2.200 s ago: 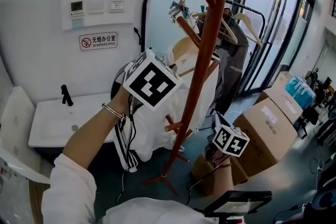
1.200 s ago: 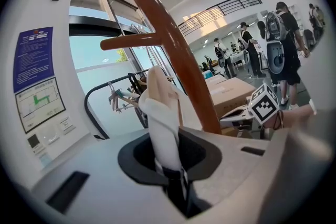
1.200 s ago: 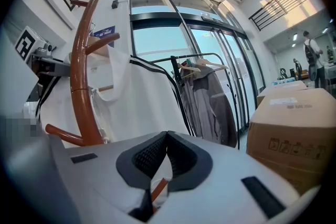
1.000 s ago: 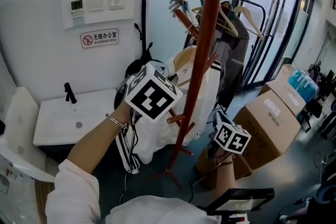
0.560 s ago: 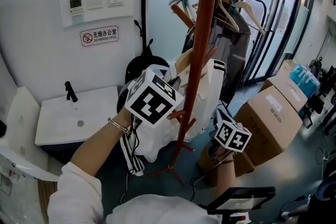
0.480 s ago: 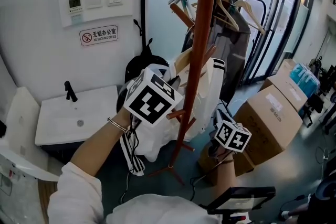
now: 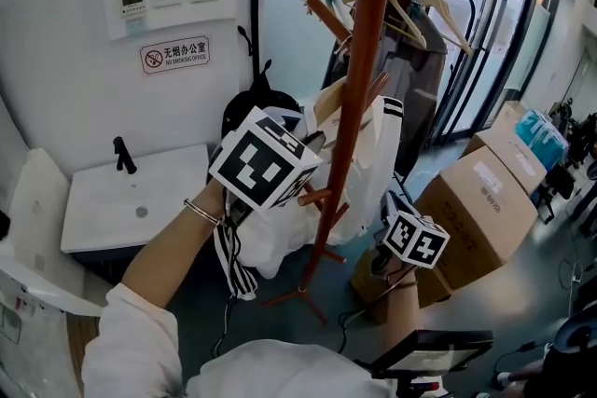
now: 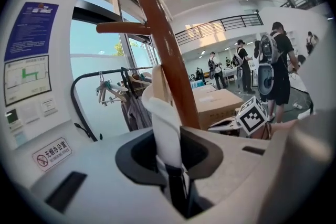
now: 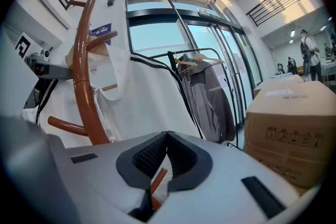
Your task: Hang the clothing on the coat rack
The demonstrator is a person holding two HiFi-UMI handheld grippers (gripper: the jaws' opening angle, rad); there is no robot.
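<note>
A: When you looked down from the head view, how far along was the job?

B: Nearly done, I judged. The white shirt (image 7: 280,233) was draped against the coat rack (image 7: 359,89), bunched around a low peg (image 7: 317,198). The left gripper (image 7: 308,149), raised on an outstretched arm, was at the shirt's upper edge just beside the pole. The right gripper (image 7: 392,205) hung lower, on the pole's other side, near a cardboard box (image 7: 485,200).

A: And the left gripper view?

B: Its jaws had just been opening. They stood narrow, with a fold of the shirt (image 8: 167,123) and its black trim between them, and the pads seemed to be on the cloth. The pole rose just behind.

A: The right gripper view?

B: Jaws together, with nothing pinched that I could see. It pointed nearly level at the shirt hanging beside the pole.

A: What was left?

B: Letting go, I'd say, and making sure the cloth sat on the peg.
</note>
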